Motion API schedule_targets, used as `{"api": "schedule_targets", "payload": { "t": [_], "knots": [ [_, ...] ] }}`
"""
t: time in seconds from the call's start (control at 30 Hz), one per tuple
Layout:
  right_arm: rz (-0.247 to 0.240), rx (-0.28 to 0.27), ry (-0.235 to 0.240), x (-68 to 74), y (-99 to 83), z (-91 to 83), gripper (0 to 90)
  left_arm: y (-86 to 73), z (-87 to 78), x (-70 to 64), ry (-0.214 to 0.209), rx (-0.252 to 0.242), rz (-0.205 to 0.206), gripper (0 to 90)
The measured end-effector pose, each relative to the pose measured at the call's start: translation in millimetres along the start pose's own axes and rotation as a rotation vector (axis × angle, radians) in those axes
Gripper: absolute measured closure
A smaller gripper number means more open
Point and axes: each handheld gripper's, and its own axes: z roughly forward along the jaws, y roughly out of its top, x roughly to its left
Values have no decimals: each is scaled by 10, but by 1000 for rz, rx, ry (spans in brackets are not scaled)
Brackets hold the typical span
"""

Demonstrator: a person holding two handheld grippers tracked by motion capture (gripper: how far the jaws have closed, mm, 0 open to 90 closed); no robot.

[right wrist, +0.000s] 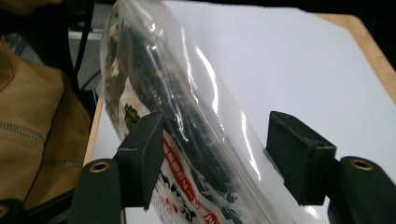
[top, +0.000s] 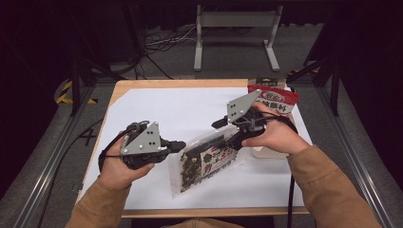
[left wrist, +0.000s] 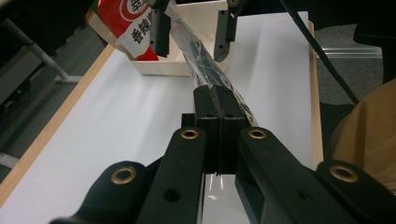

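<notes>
Nearest the bottom edge of the high view, two tan sleeves are seen, one on each forearm, and two grippers are counted, one per hand. The left gripper (top: 177,145) is held low over the white sheet (top: 157,107) that covers the table (top: 142,83); in the left gripper view its jaws are pressed together on the edge of a clear snack bag (top: 209,159), which is pinched between the pads.

One such clear bag is counted. It is held between the two grippers, near the front middle of the table, and is tilted, with its far end raised toward the right gripper (top: 228,130). Dark dried contents are seen through the film, and a red band with white characters is printed on it (right wrist: 187,158); the characters cannot be read. In the right gripper view the jaws stand apart on either side of the bag; the left pad lies against the film and the right pad is clear of it.

Farther off, at the table's right far corner, one white tray (left wrist: 187,28) is seen, and one red-and-white packet (top: 275,99) with dark printed characters rests in it. The writing is too small to be read with certainty.
</notes>
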Motion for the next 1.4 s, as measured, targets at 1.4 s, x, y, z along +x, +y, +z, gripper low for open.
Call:
{"api": "schedule_targets", "payload": {
  "t": [1.4],
  "knots": [
    [-58, 230, 52, 180, 137, 68, 718, -75, -94, 94, 32, -133, -109, 652]
  ]
}}
